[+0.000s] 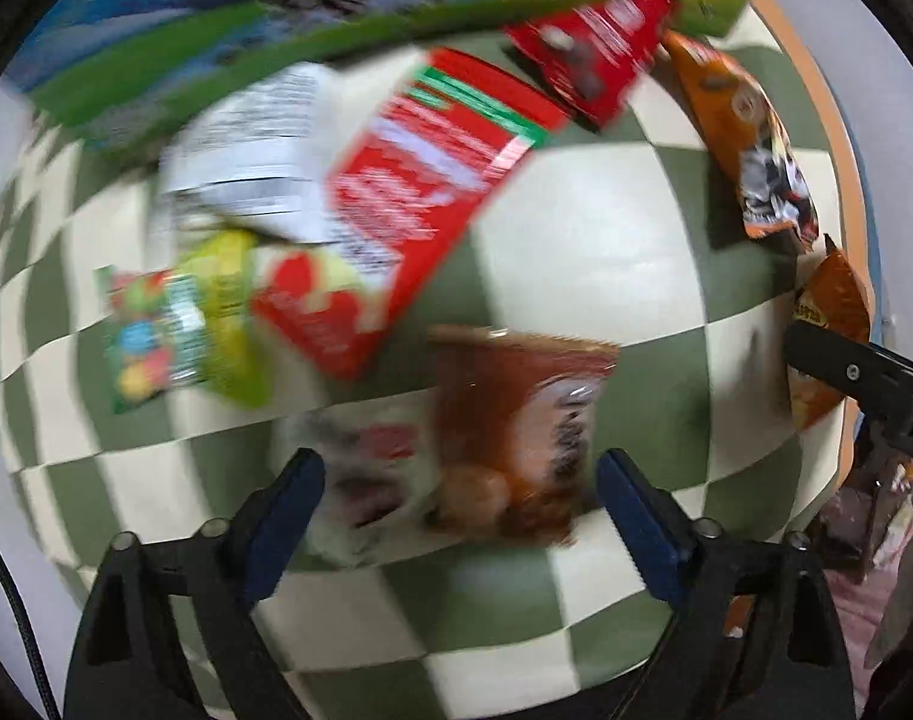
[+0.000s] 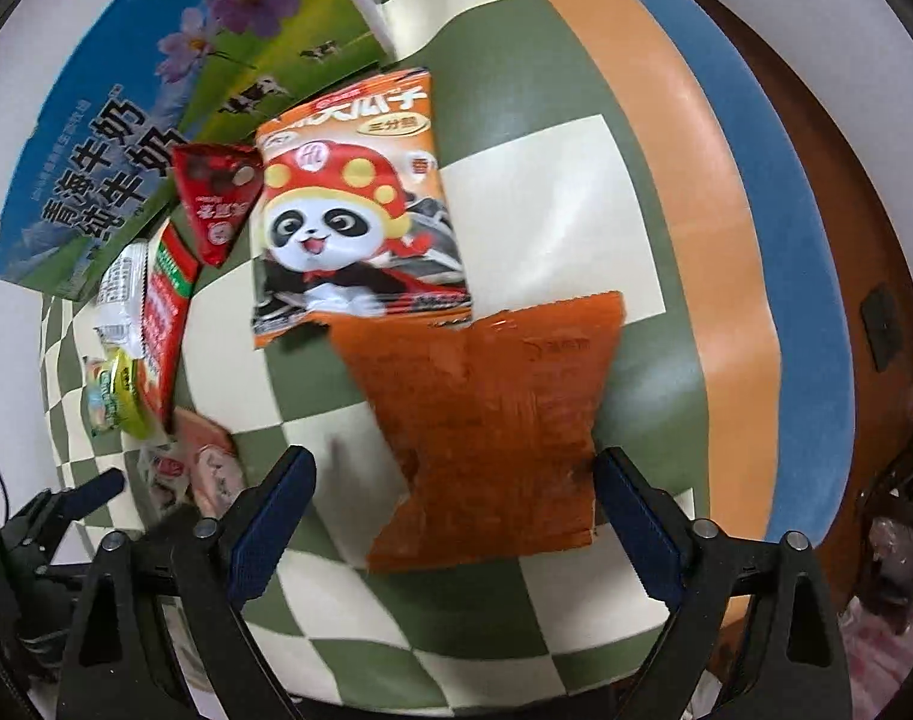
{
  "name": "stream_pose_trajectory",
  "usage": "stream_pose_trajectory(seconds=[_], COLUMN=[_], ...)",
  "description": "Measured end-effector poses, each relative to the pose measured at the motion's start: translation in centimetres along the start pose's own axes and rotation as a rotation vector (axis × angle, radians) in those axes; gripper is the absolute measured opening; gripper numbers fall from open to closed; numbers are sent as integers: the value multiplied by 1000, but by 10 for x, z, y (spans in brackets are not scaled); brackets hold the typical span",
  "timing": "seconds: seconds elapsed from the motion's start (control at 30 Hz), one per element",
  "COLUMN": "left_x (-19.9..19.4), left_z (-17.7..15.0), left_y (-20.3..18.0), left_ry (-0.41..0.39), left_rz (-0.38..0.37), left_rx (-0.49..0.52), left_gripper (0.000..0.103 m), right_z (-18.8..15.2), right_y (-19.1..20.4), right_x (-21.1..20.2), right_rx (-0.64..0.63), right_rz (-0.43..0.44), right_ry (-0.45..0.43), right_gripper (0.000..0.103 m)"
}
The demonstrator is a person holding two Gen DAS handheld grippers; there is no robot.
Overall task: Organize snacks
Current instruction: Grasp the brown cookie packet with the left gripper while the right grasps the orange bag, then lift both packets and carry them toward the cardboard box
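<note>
In the left wrist view, which is blurred, my left gripper (image 1: 461,459) stands open, pointing down over a brown snack packet (image 1: 516,414) and a white and pink packet (image 1: 366,474); both lie between its blue pads, untouched. In the right wrist view my right gripper (image 2: 456,455) is open over a plain orange packet (image 2: 486,420) that lies between its pads. Above that lies an orange panda bag (image 2: 354,210). A red triangular packet (image 2: 216,198), a red box (image 2: 162,312) and a green candy bag (image 2: 114,396) lie to the left.
All of this rests on a green and cream checkered cloth (image 2: 546,192) with an orange and blue border. A large milk carton box (image 2: 126,138) stands at the far left edge. One finger of the left gripper (image 2: 96,489) shows at the lower left of the right wrist view.
</note>
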State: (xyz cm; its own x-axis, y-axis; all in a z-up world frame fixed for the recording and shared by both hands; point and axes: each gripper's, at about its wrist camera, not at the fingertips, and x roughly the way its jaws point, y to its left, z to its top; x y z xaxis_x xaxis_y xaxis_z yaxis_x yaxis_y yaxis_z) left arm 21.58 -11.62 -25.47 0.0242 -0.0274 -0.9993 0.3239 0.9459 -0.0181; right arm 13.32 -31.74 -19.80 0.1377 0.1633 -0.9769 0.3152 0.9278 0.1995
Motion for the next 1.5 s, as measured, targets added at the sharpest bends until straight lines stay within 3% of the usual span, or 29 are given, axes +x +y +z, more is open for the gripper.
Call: stream_pose_trajectory(seconds=[0.07, 0.17, 0.23, 0.33, 0.47, 0.73, 0.8, 0.87, 1.0, 1.23, 1.5], left_x=[4, 7, 9, 17, 20, 24, 21, 17, -3, -50, -163], left_z=[3, 6, 6, 0, -8, -32, -38, -42, -44, -45, -16], left_y=[-10, -18, -17, -11, -7, 10, 9, 9, 20, 29, 51], left_ry=[-18, -16, -6, 13, 44, 94, 73, 58, 20, -63, -283], left_rz=[31, 20, -4, -18, -46, -132, -129, -129, -123, -148, -216], left_rx=[27, 31, 14, -27, -75, -167, -185, -197, -205, -210, -220], left_gripper=[88, 78, 64, 65, 66, 66, 64, 61, 58, 57, 57], right_z=[-2, -9, -16, -31, -34, -24, -25, -29, -31, -24, 9], right_y=[-3, -9, -6, -3, -10, -13, -12, -10, 0, 20, 68], right_x=[1, -1, -4, 1, 4, -2, 3, 4, 1, -22, -89], right_rx=[-12, -27, -57, -84, -60, -91, -89, -91, -110, -149, -223], right_rz=[-18, -14, -20, 6, 15, 27, 35, 27, 9, 40, 134], right_ry=[-14, -6, 13, 67, 80, 91, 98, 79, 51, 0, -134], right_gripper=[66, 62, 62, 63, 77, 79, 77, 63, 54, 51, 51])
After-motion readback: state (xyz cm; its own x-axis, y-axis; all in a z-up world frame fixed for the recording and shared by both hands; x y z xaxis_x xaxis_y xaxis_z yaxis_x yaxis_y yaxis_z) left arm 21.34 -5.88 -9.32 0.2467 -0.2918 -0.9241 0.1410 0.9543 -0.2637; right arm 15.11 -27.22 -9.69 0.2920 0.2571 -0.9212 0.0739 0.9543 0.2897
